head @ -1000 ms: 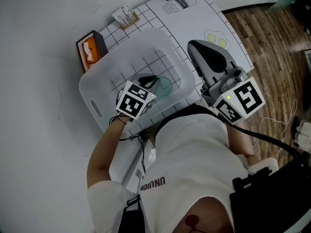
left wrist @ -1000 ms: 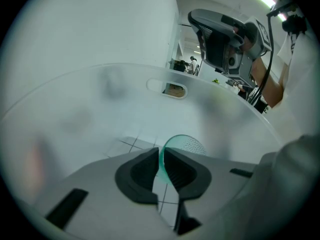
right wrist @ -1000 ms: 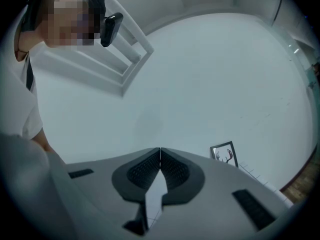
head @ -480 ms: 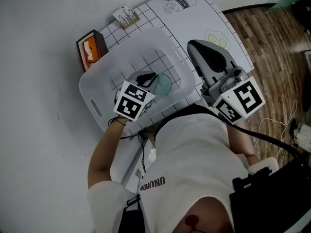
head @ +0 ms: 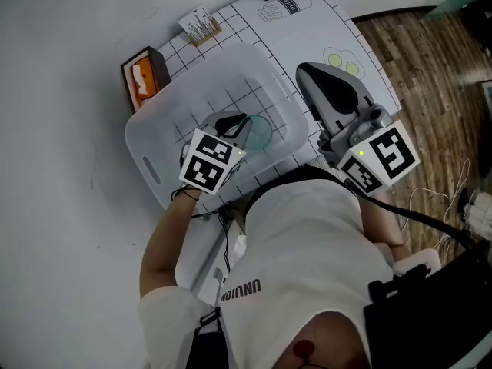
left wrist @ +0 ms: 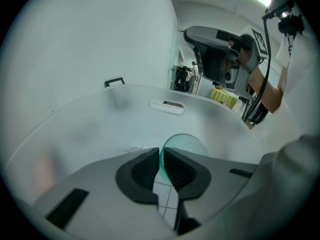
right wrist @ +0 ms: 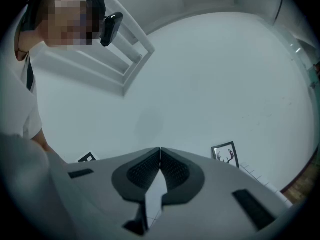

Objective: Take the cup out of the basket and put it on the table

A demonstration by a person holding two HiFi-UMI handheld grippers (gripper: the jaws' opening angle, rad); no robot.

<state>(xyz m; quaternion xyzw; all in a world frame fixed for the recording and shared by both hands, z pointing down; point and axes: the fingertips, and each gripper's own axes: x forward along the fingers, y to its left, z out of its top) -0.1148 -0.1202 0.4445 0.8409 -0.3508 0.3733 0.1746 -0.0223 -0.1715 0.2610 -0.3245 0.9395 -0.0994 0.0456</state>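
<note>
Head view, left to right: an orange box (head: 142, 79) stands on the gridded worktop (head: 307, 33), just beside the translucent white basket (head: 150, 164). The left hand-held gripper (head: 244, 123) reaches down into the basket, where the teal cup (head: 261, 134) sits. In the left gripper view its jaws are closing and nearly together, with the cup's thin wall caught between the pads. The right hand-held gripper (head: 304, 71) hovers over the worktop to the right of the basket, its jaws fully together and holding nothing.
</note>
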